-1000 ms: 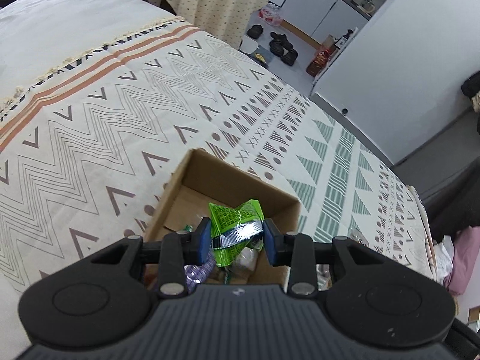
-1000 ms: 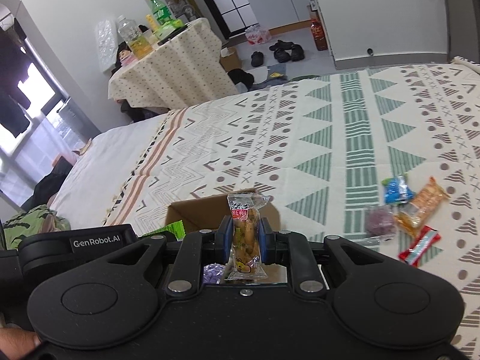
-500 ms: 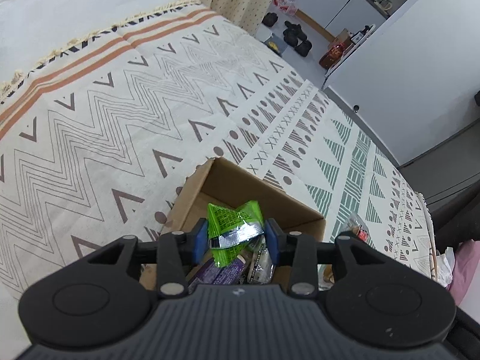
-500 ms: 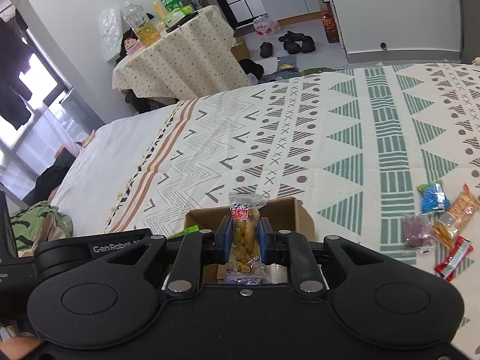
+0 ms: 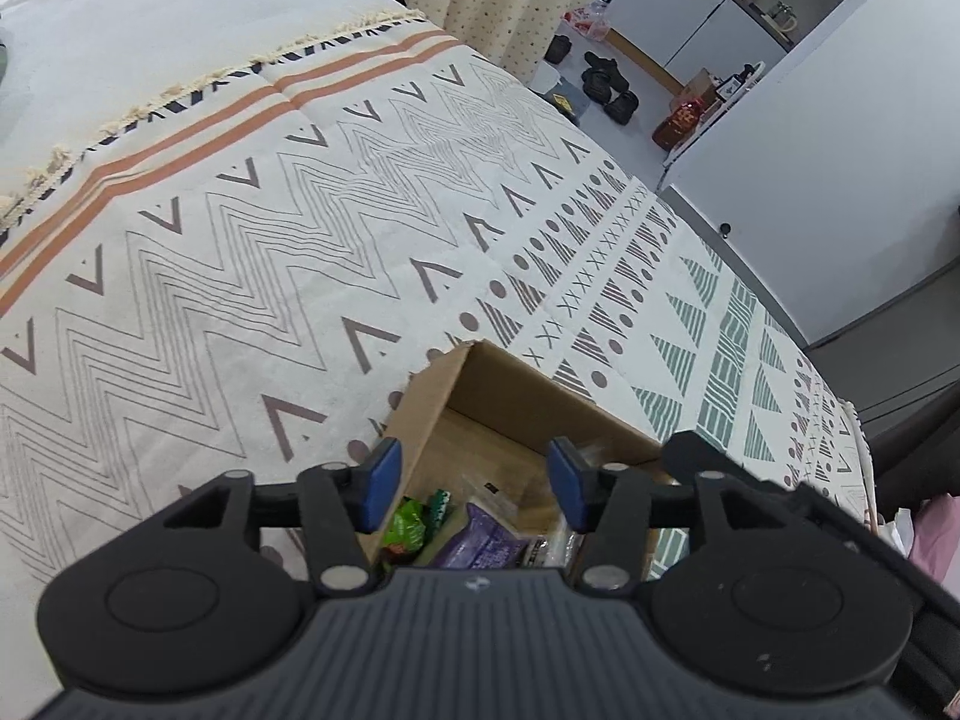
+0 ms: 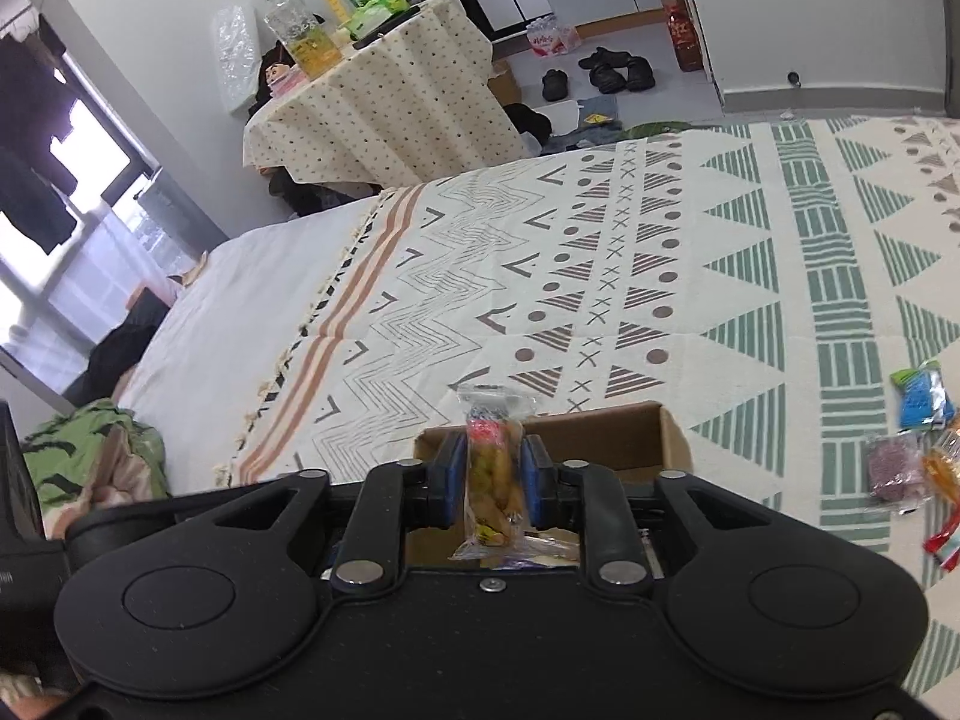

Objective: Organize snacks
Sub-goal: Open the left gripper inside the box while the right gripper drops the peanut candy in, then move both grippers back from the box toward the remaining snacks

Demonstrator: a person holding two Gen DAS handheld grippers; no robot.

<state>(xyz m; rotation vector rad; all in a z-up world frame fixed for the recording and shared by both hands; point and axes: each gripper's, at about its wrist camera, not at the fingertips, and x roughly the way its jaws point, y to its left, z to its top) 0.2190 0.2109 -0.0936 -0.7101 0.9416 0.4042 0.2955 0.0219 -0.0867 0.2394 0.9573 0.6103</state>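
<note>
An open cardboard box (image 5: 510,384) sits on the patterned bedspread. My left gripper (image 5: 474,480) is open and empty, just above the box. Below it in the box lie a green snack packet (image 5: 405,528) and a purple packet (image 5: 486,534). My right gripper (image 6: 493,471) is shut on a clear packet of yellow snacks with a red label (image 6: 489,468), held upright over the box (image 6: 600,426). Loose snacks lie on the bedspread to the right: a blue packet (image 6: 918,399), a purple one (image 6: 891,468), an orange one (image 6: 942,471) and a red one (image 6: 945,543).
The patterned bedspread (image 5: 300,240) covers the bed. Past its far edge stand a cloth-covered table with bottles (image 6: 372,90), shoes on the floor (image 6: 612,72) and white cabinets (image 5: 810,108). Green clothing (image 6: 78,456) lies at the left.
My left gripper has opened and let go of the green packet, which now lies in the box. My right gripper has moved closer over the box, still holding its packet.
</note>
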